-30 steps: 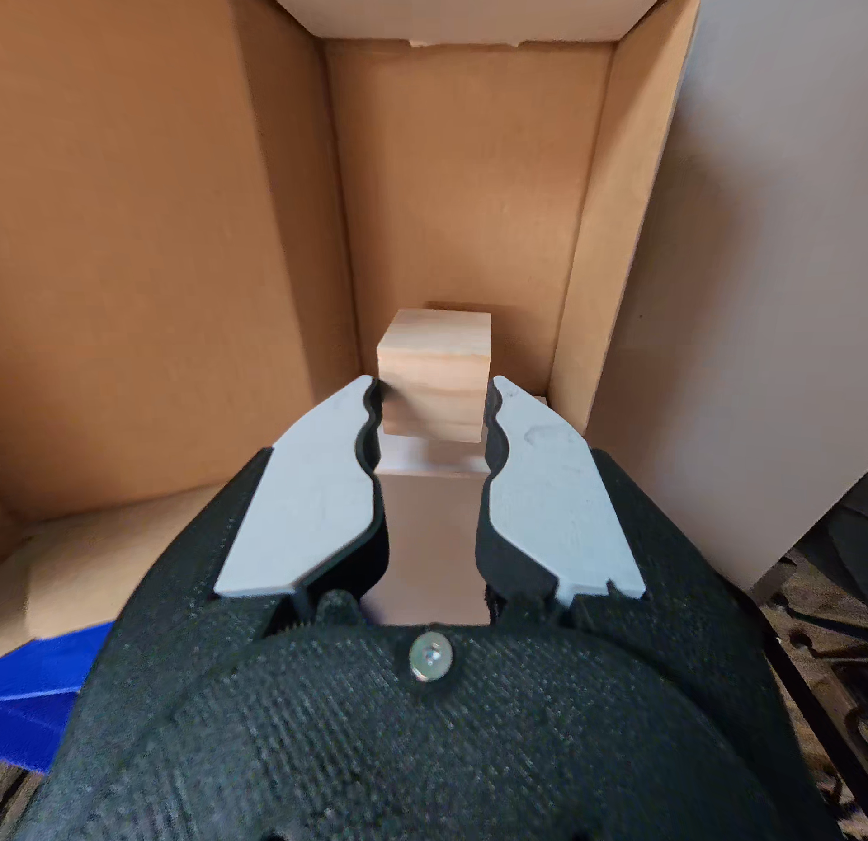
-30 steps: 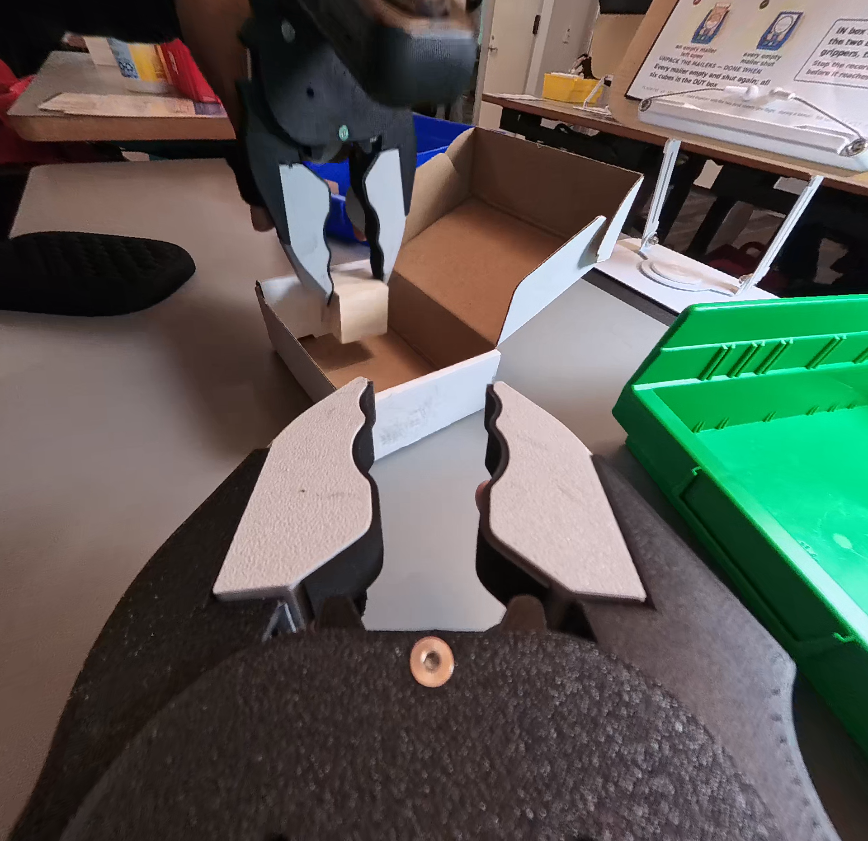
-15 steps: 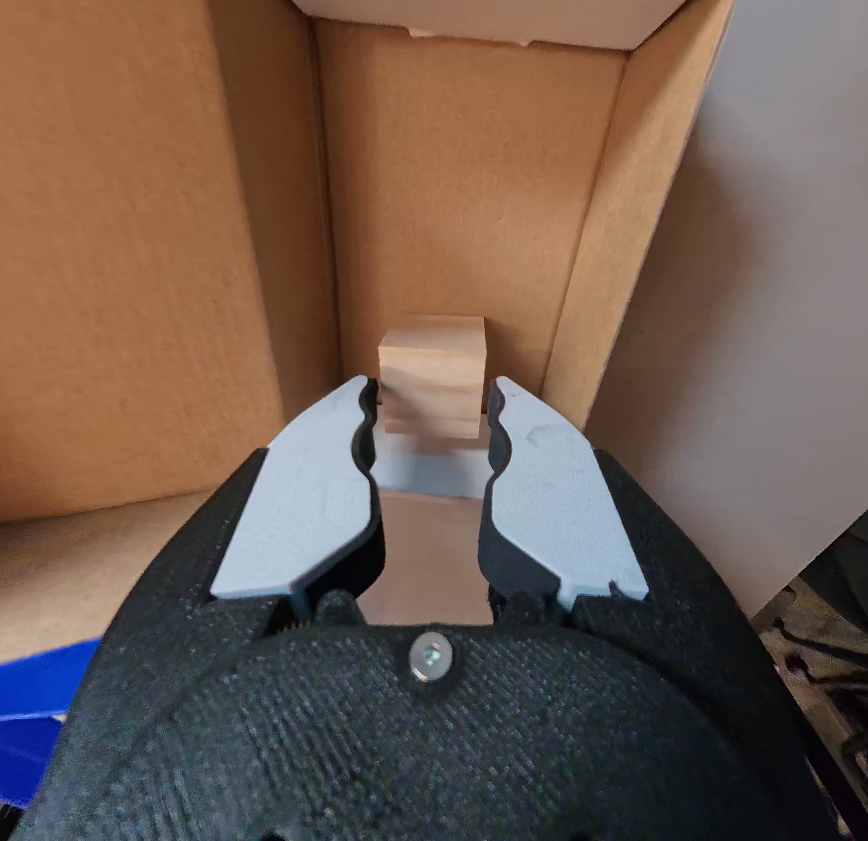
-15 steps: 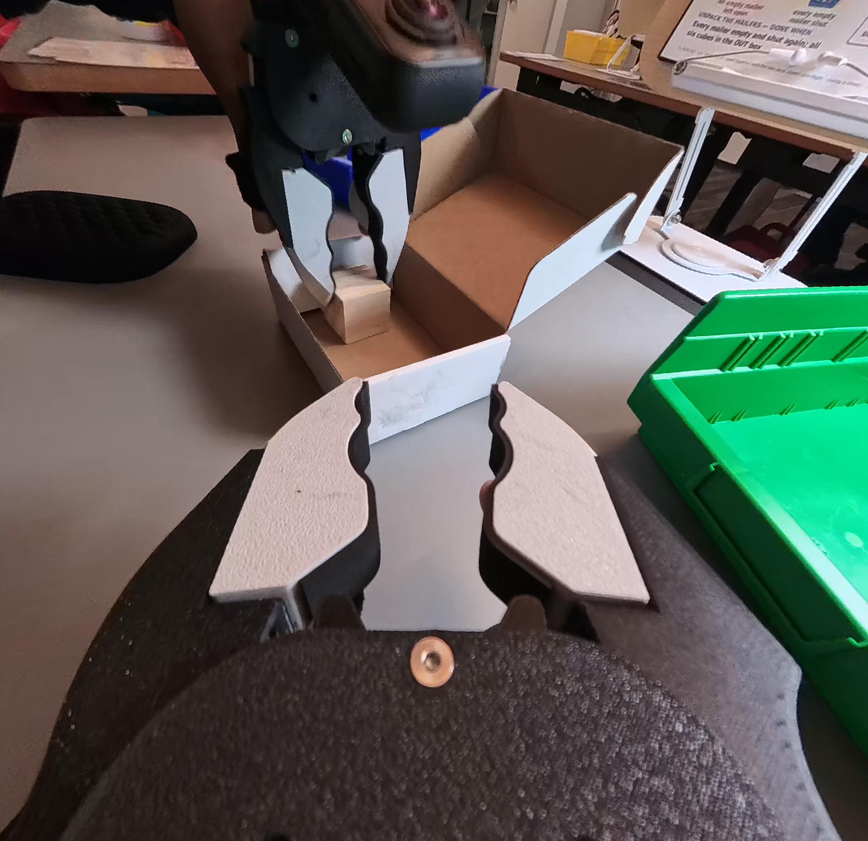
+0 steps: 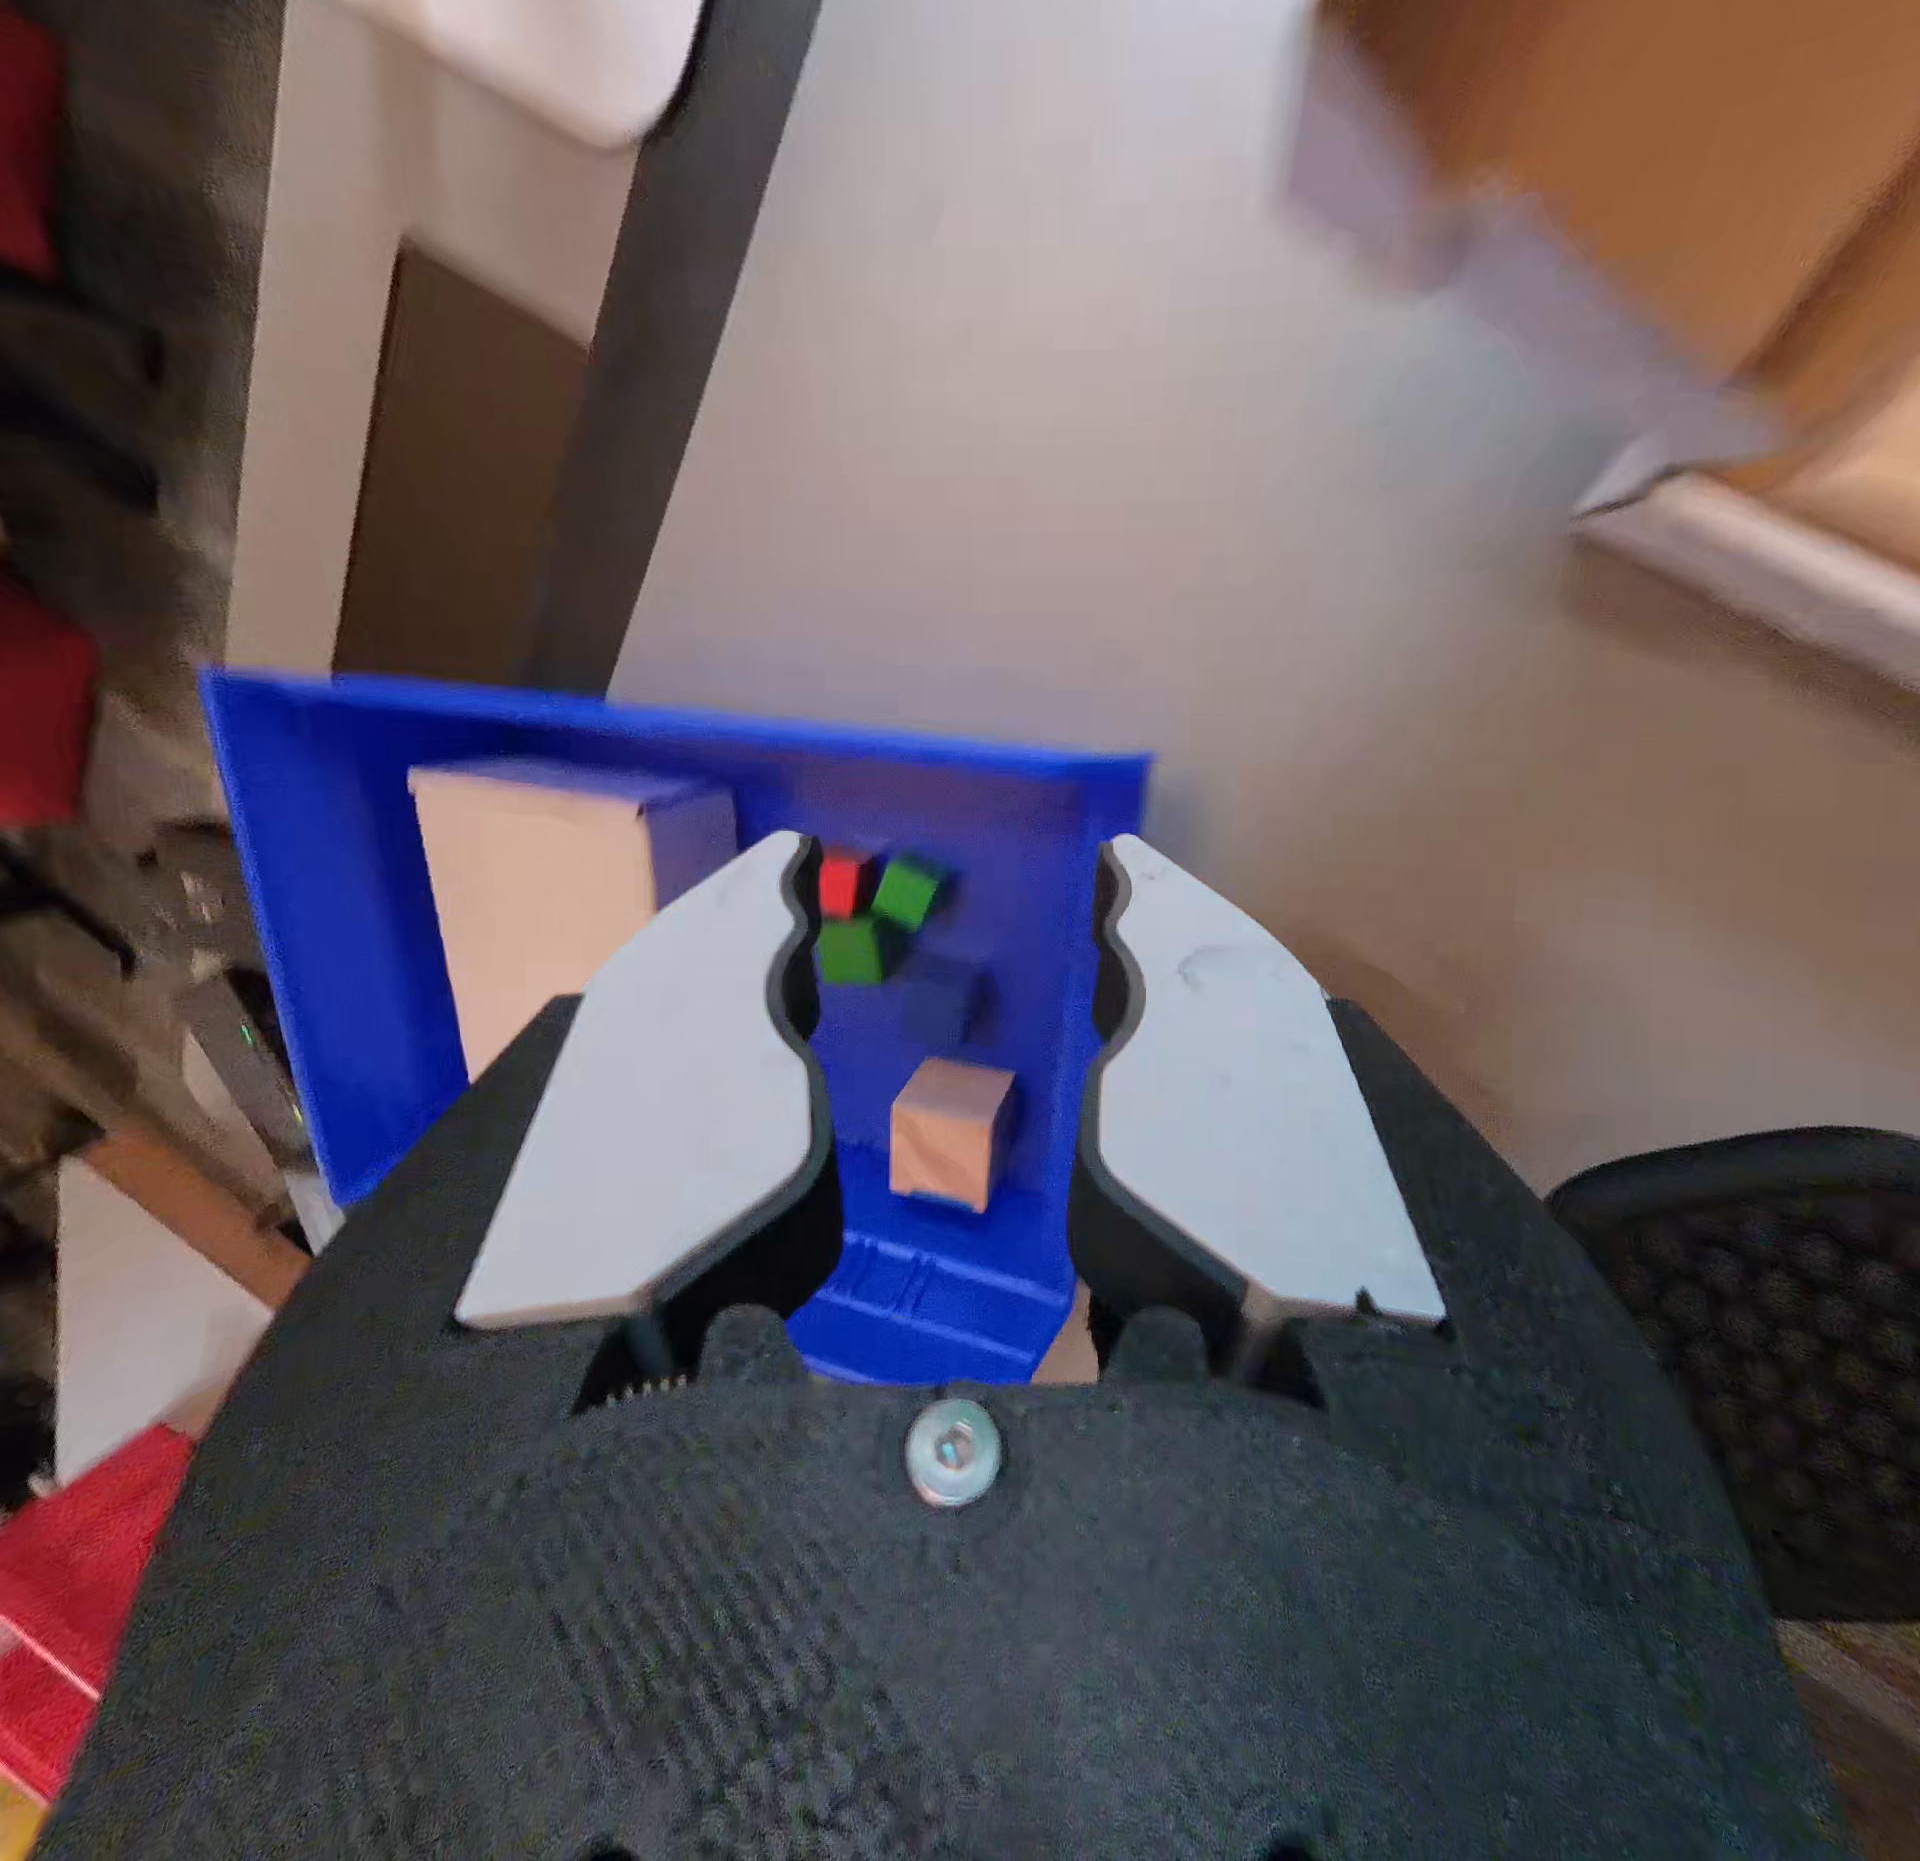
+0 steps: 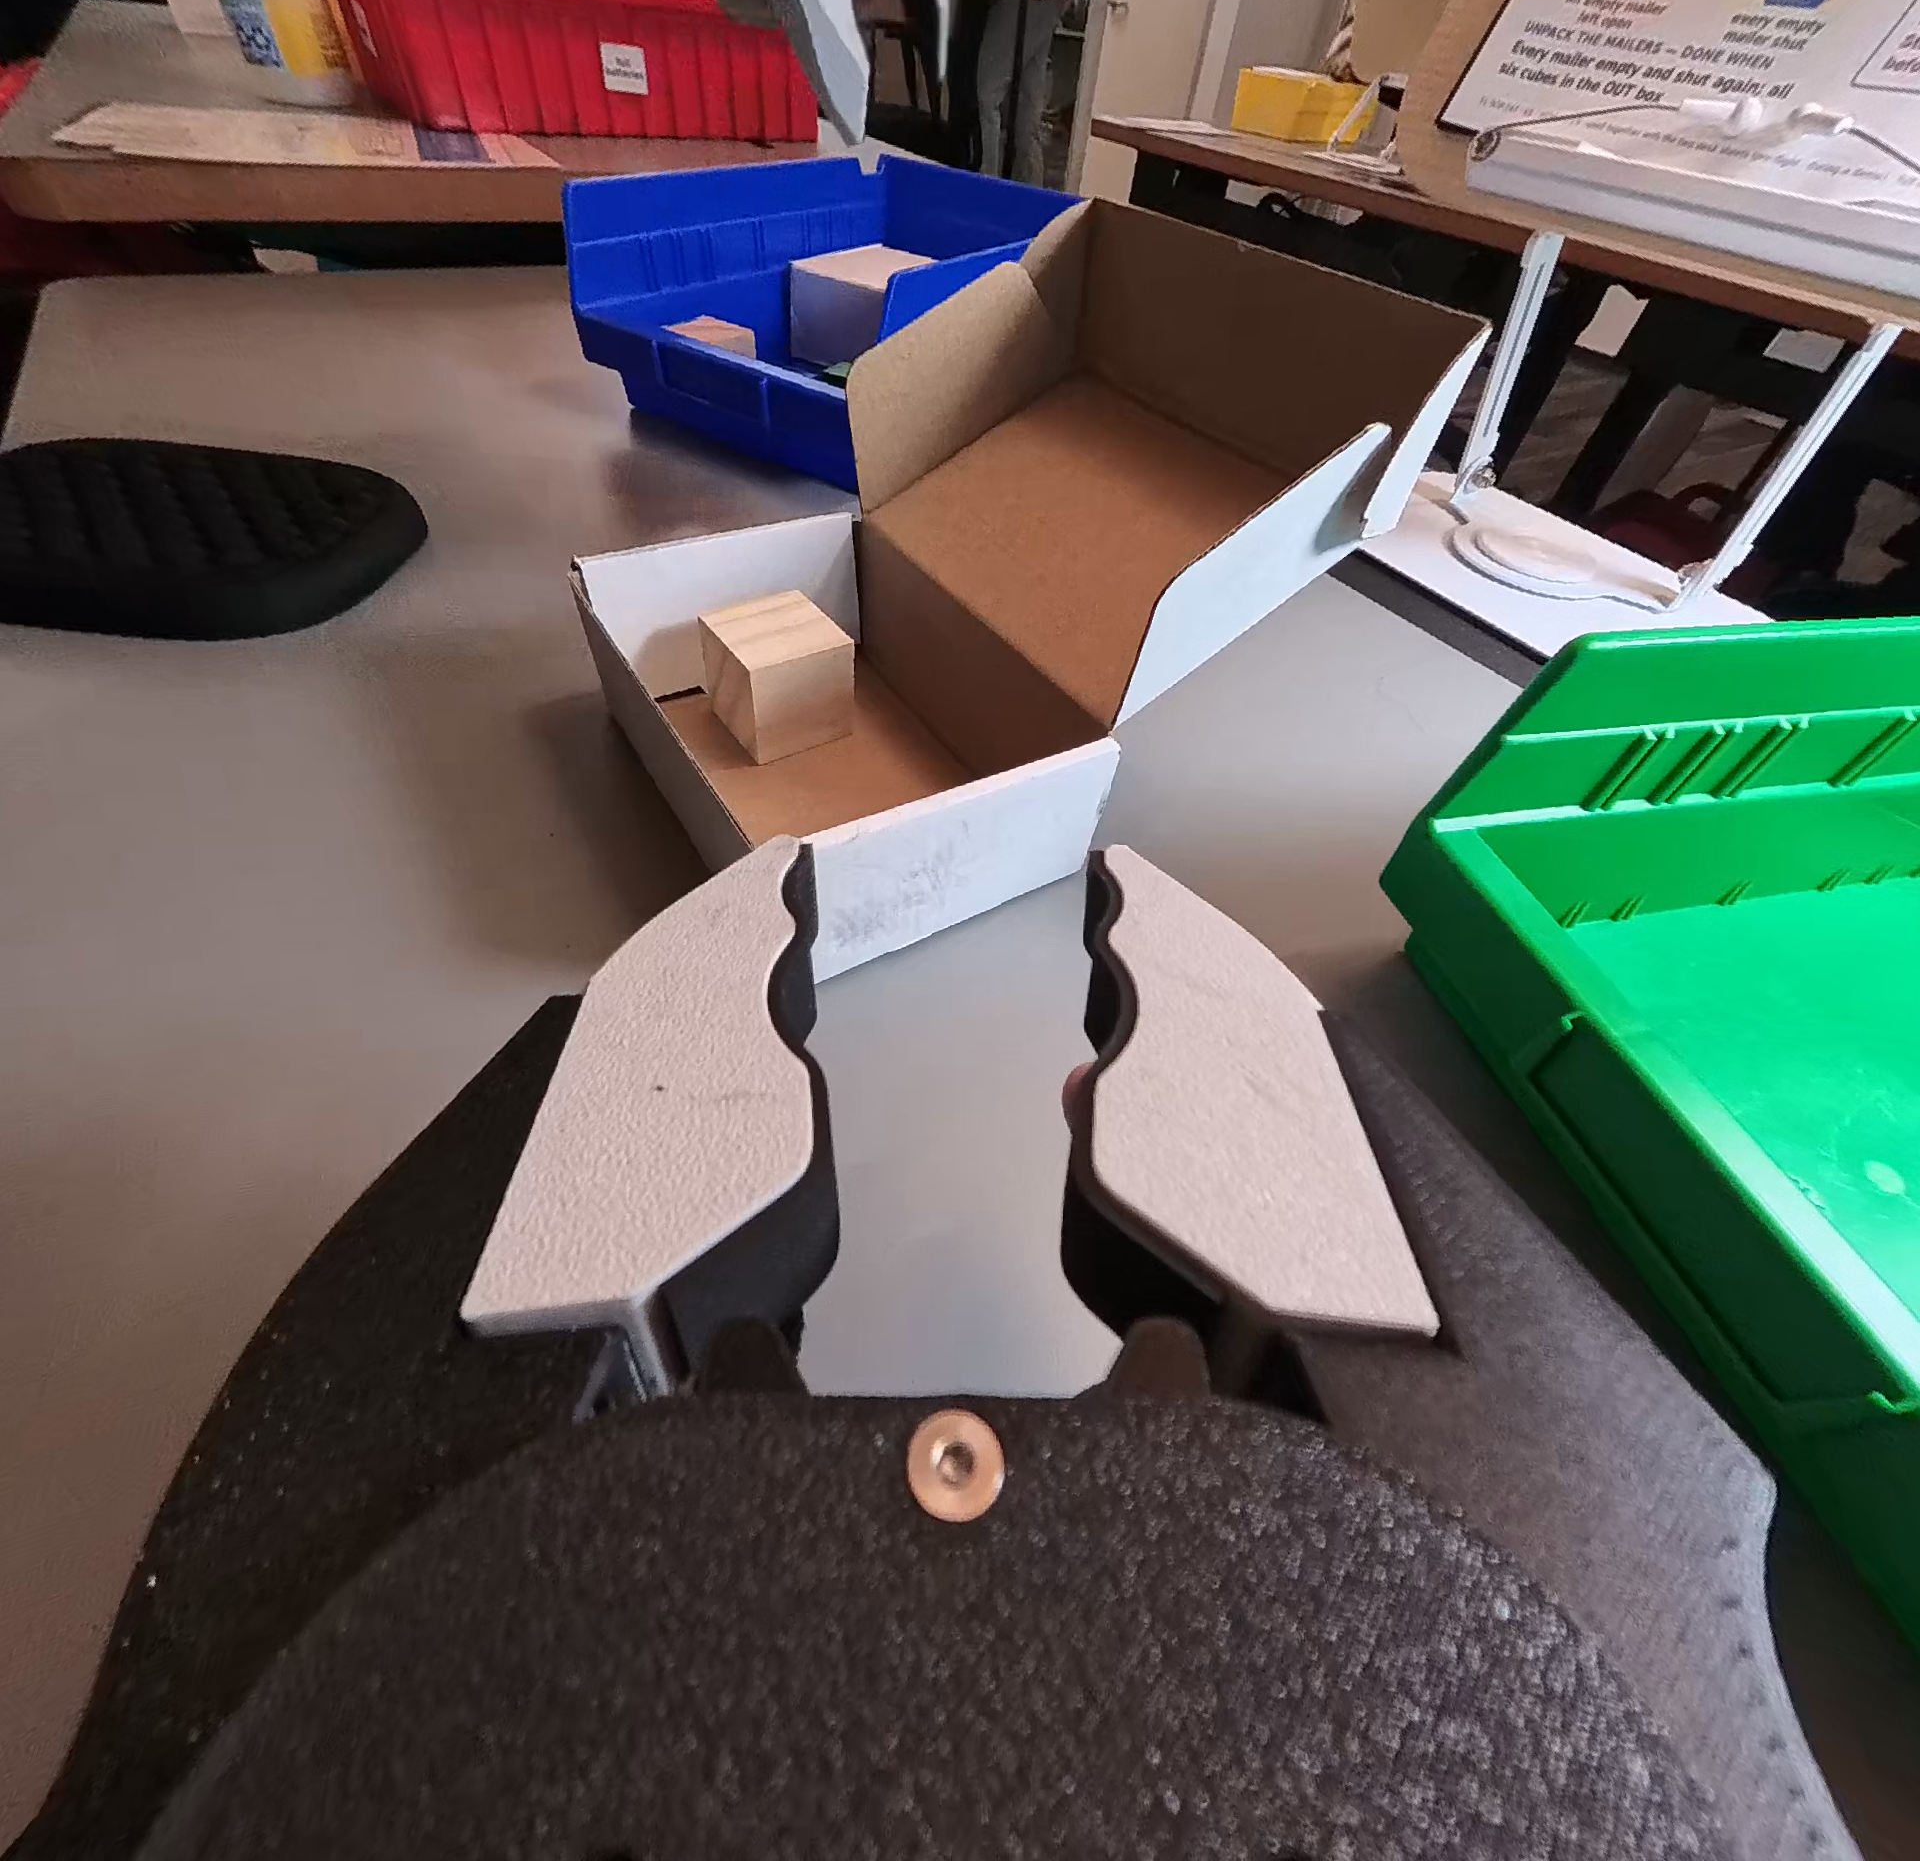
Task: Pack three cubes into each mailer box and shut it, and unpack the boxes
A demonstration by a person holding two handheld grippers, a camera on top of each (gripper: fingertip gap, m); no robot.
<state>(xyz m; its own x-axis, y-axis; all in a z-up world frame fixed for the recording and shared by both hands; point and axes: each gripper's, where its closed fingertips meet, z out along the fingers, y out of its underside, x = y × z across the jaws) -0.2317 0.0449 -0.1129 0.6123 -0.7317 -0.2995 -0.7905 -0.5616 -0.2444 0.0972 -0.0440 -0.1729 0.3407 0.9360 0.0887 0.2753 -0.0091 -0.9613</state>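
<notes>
An open white mailer box (image 6: pixel 966 866) with a brown inside sits mid-table, lid up, with one wooden cube (image 6: pixel 777 673) in its left part. My right gripper (image 6: pixel 948 907) is open and empty, low over the table just in front of the box. My left gripper (image 5: pixel 948 912) is open and empty, above the blue bin (image 5: pixel 332 938). In that bin lie a wooden cube (image 5: pixel 951 1146), a dark blue cube (image 5: pixel 948 996), two green cubes (image 5: pixel 854 951), a red cube (image 5: pixel 844 881) and a shut white mailer box (image 5: pixel 530 897). A left fingertip (image 6: pixel 821 35) shows at the top of the right wrist view.
The blue bin (image 6: pixel 717 377) stands behind the open box. A green bin (image 6: pixel 1714 980) stands at the right. A black pad (image 6: pixel 187 533) lies at the left. A white stand with an instruction sheet (image 6: pixel 1714 149) is at the back right. A red bin (image 6: pixel 561 55) sits on a far table. Across from one pair of fingers to the other is roughly 35 cm. It is some 15 cm from my right tips to the wooden cube (image 6: pixel 777 673).
My left gripper let go of the wooden cube inside the mailer box, lifted out and swung over the blue bin. The right gripper stayed open in front of the box.
</notes>
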